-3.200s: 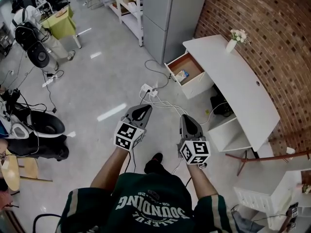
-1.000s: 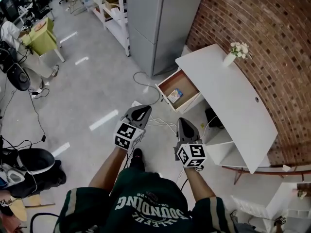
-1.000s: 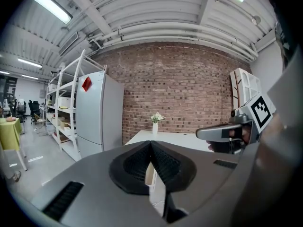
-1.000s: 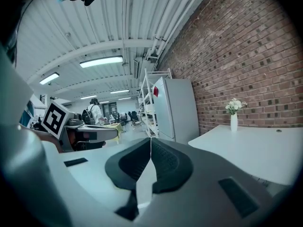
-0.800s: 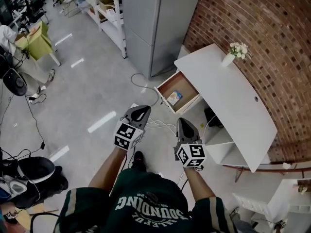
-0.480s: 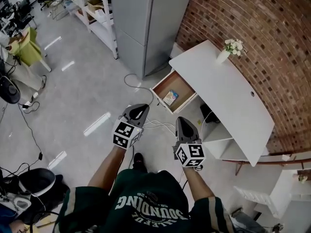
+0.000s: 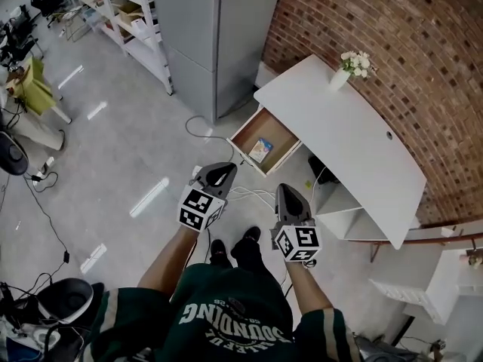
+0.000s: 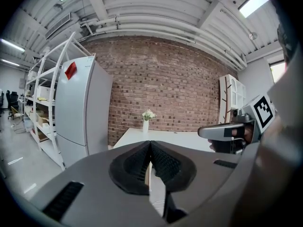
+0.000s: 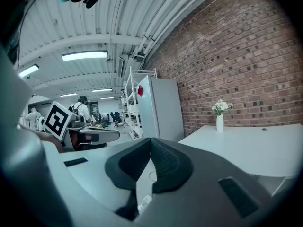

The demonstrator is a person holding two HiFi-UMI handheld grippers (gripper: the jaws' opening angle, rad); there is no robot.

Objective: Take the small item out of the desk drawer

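In the open desk drawer point(image 7: 278, 129) lies the small item point(image 7: 260, 149), its print too small to read. Your left gripper point(image 7: 225, 169) and right gripper point(image 7: 286, 191) both have their jaws pressed together, empty, away from the drawer.

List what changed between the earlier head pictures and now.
The person has walked closer to the desk, so the open drawer now lies just ahead of the left gripper and right gripper. Nothing was grasped or released. Unchanged: both grippers shut and empty, drawer open, small item inside.
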